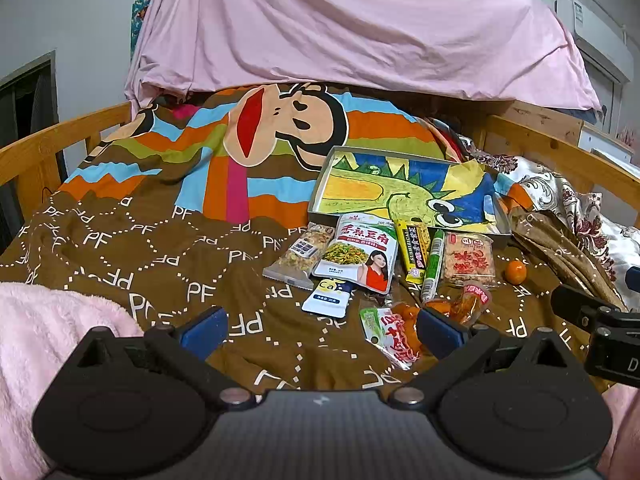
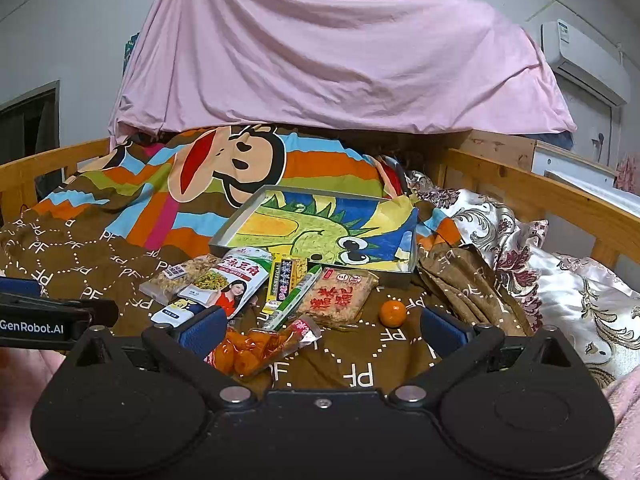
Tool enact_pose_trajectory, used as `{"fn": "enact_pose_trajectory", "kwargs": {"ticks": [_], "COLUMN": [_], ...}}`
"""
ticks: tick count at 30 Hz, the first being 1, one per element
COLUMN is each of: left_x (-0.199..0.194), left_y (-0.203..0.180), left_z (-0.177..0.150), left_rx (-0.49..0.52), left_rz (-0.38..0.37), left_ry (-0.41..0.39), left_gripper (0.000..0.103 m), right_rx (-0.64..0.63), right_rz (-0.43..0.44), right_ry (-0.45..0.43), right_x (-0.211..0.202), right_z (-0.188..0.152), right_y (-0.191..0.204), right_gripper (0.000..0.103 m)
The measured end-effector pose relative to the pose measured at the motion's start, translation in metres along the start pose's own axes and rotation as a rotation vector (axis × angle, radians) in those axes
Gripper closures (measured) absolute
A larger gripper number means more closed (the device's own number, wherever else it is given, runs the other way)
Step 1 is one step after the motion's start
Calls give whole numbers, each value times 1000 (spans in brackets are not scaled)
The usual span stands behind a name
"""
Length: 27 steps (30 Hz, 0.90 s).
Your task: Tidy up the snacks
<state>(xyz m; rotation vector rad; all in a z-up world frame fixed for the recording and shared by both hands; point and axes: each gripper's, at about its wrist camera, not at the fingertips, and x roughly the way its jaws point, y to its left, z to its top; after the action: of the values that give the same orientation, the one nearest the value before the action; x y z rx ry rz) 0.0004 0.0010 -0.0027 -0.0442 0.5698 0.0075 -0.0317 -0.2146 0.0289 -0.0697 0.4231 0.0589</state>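
Several snack packets lie on a brown quilt in front of a shallow tray [image 1: 320, 184] [image 2: 224, 234] lined with a dragon drawing. They include a white packet with a woman's picture [image 1: 356, 252] [image 2: 232, 280], a yellow bar [image 1: 412, 252], a green stick [image 1: 434, 264], a square red-lettered cake [image 1: 470, 258] [image 2: 336, 294], orange pieces in clear wrap [image 2: 260, 346] and a small tangerine [image 1: 515, 271] [image 2: 393, 313]. My left gripper [image 1: 322, 328] is open and empty, just short of the packets. My right gripper [image 2: 324, 326] is open and empty, its left finger [image 2: 204, 328] beside the orange pieces.
The quilt [image 1: 160, 272] covers a bed with wooden rails [image 1: 48, 148] [image 2: 540, 192] on both sides. A pink sheet [image 1: 340, 24] hangs behind. A floral pillow [image 2: 560, 280] lies at right. Pink fleece [image 1: 48, 320] is at near left.
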Motion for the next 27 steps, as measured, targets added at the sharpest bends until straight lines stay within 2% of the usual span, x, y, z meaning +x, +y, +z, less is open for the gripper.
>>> {"fn": "enact_pose_trajectory", "kwargs": {"ticks": [12,27], "left_x": [9,27], "left_y": [0,-2], "left_z": [-3,11], "left_rx": [-6,-7], "left_rz": [-11,-46], "left_ry": [35,122], "left_gripper": [1,1], "right_rx": [-13,21], "right_rz": [14,48], "right_ry": [27,156], "right_x": [5,30], "right_z": [0,11], "right_y": [2,-7], "right_gripper": [1,1]}}
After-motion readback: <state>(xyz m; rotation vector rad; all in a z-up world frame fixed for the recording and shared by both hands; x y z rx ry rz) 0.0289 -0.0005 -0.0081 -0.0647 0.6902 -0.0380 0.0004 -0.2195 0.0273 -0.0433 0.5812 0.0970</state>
